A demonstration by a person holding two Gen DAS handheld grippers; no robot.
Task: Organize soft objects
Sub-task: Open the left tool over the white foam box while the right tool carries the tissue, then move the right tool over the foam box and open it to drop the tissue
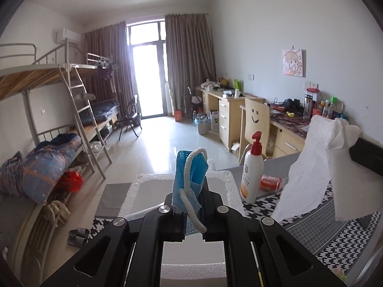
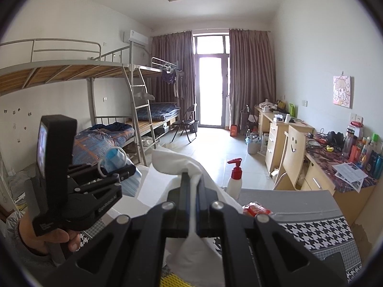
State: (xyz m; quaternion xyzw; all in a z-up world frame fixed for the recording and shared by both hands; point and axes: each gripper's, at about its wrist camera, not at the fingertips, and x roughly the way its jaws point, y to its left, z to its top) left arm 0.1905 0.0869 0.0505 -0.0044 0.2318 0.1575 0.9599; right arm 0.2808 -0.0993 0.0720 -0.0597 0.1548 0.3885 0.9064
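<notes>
Two grippers, both clamped on soft stuff. Left gripper [image 1: 189, 205] pinches a blue face mask [image 1: 190, 174] w/ white ear loop, held up over the white foam box [image 1: 225, 179]. Right gripper [image 2: 192, 191] grips a white tissue [image 2: 177, 161] — raised above the houndstooth cloth [image 2: 318, 234], near the pump bottle [image 2: 235, 179].

No legible text on any object

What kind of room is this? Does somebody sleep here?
It looks like a shared dorm bedroom. There are metal bunk beds with a ladder, and study desks along the wall with a smiley-face chair.
</notes>
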